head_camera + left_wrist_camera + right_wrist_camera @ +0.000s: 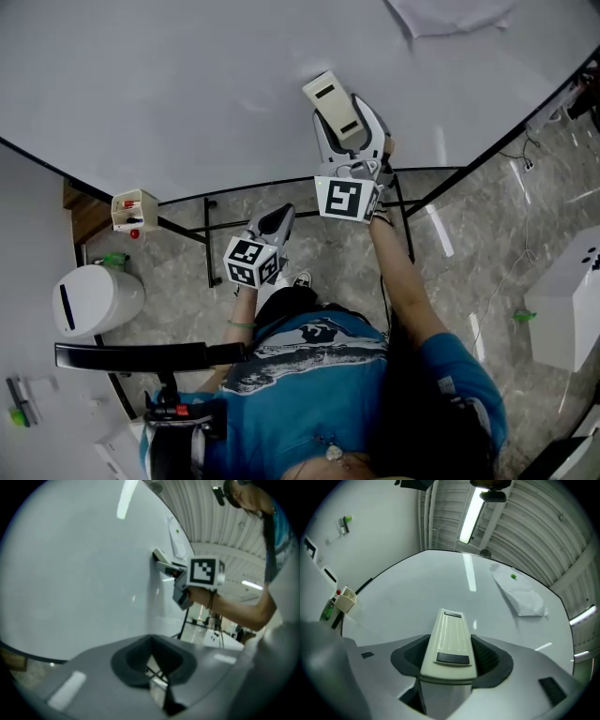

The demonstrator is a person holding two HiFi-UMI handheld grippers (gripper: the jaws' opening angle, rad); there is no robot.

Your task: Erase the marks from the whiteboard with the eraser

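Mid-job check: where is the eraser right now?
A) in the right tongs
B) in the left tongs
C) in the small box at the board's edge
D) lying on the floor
A: the right gripper view shows the right tongs clamped on both sides of the beige eraser, which points at the whiteboard. The left tongs hold nothing.

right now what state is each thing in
eraser: clamped in the right tool, touching the whiteboard
right tool: shut on the eraser
left tool: shut, empty, held away from the whiteboard
whiteboard: no marks visible
paper sheet: crumpled, on the whiteboard
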